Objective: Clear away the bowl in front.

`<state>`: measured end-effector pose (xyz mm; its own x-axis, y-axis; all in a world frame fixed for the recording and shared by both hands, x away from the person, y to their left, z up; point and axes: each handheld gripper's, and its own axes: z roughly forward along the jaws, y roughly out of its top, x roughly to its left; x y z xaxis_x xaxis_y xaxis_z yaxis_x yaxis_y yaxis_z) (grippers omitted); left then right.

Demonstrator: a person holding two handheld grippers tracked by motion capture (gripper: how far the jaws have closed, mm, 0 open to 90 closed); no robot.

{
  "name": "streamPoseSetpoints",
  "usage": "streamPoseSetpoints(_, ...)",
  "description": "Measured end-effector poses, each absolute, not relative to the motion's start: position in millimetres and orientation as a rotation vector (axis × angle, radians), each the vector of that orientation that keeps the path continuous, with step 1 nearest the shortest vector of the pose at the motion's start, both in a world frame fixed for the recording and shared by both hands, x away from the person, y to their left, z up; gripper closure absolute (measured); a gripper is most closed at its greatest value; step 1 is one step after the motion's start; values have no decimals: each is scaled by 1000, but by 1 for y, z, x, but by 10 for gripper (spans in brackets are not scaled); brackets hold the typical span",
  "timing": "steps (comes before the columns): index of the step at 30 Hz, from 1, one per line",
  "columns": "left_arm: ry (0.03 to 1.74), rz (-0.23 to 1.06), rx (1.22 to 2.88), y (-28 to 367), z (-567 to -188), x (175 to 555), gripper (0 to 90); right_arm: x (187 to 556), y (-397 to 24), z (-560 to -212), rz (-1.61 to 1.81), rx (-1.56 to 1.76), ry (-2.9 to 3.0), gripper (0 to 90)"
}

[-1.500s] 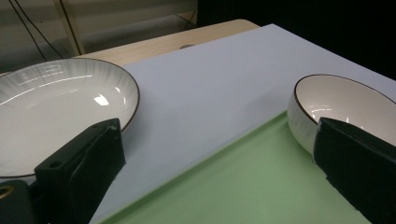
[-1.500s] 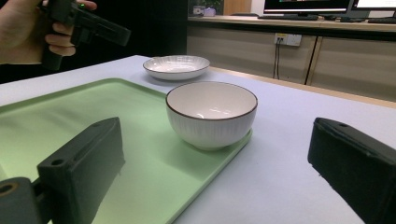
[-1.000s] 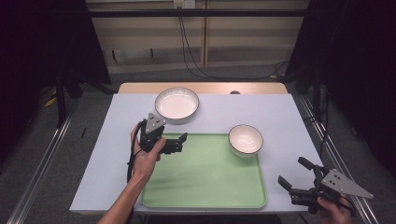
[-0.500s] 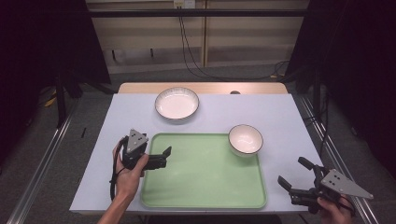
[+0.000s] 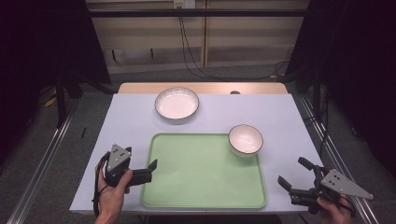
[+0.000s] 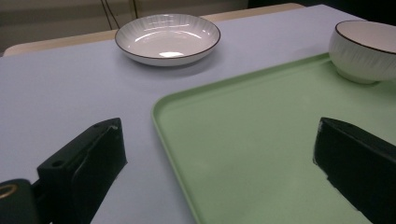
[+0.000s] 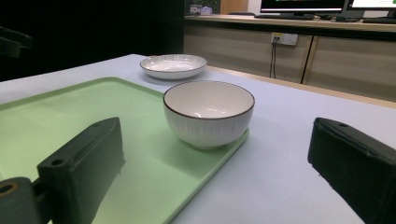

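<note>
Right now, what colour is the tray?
Light green tray, clearest in the high view.

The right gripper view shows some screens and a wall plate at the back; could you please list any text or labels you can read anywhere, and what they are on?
None can be read.
Monitors on the back counter: screen content too blurred to read.
Wall socket plate: no legible marking.
Bowl, plate and green tray: no print visible.

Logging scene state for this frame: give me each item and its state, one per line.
left gripper: open, held at the tray's left edge, holding nothing.
right gripper: open, held off the tray's right front corner, holding nothing.
tray: flat on the table, bare except for the bowl.
bowl: upright, empty, in the tray's far right corner.
plate: upright, empty, on the table beyond the tray.
</note>
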<state>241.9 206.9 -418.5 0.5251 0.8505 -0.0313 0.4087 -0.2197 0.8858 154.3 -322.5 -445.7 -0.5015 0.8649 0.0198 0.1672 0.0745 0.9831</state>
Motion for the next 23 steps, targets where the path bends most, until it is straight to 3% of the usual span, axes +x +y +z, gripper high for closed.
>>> streamPoseSetpoints(11,1110,620,1753,229,-428,211,13,155,-322,-446,1463,1033,1747,30)
streamPoseSetpoints(23,1127,602,1715,230,-429,209,17,157,-324,-447,1460,1052,1761,30)
